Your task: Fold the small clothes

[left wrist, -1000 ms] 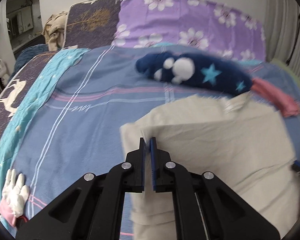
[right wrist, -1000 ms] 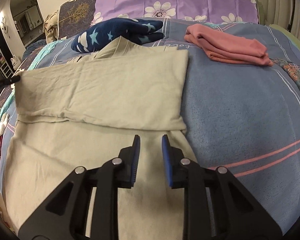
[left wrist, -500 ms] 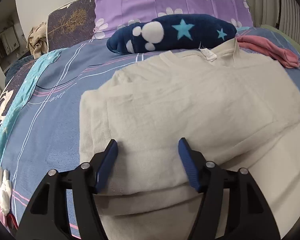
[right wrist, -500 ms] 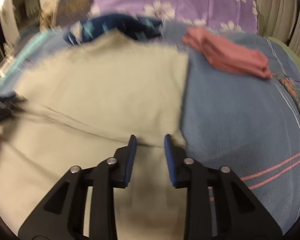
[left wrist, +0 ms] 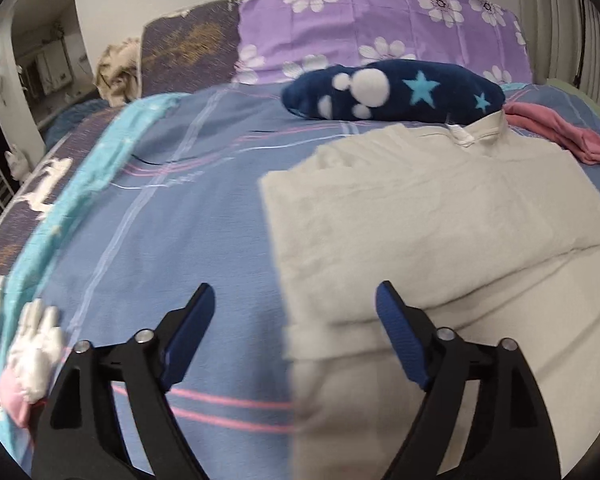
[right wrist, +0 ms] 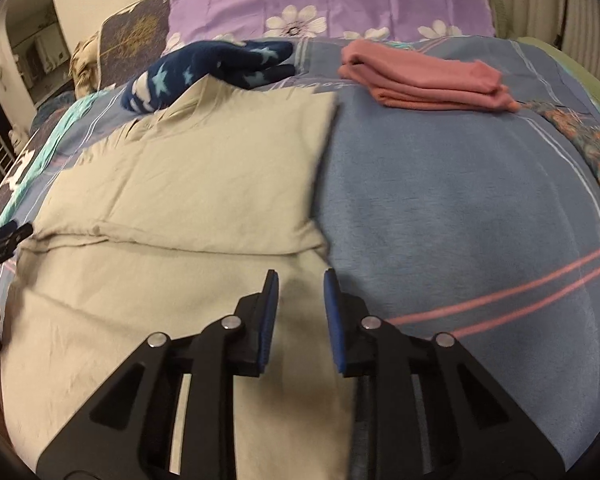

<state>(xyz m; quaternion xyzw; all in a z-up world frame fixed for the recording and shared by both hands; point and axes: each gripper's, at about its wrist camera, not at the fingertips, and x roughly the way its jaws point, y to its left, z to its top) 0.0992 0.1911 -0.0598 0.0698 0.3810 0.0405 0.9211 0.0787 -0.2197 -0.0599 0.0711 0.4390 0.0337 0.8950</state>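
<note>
Folding beige shirt [right wrist: 220,184] lying on bed [right wrist: 440,208] – sleeve fold laid (judging). Left gripper [left wrist: 296,320] hovering released over shirt's left edge; right gripper [right wrist: 298,292] part-open, empty, over right hem – gripping hem next.

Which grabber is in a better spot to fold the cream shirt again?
Probably the left gripper: wide open, with the cream shirt edge lying between its fingers. The right gripper is only slightly open, over the shirt's other edge.

cream shirt [right wrist: 204,184]: matt cloth | navy garment [left wrist: 396,90]: fuzzy fleece | bedsheet [right wrist: 460,200]: matt woven cloth
</note>
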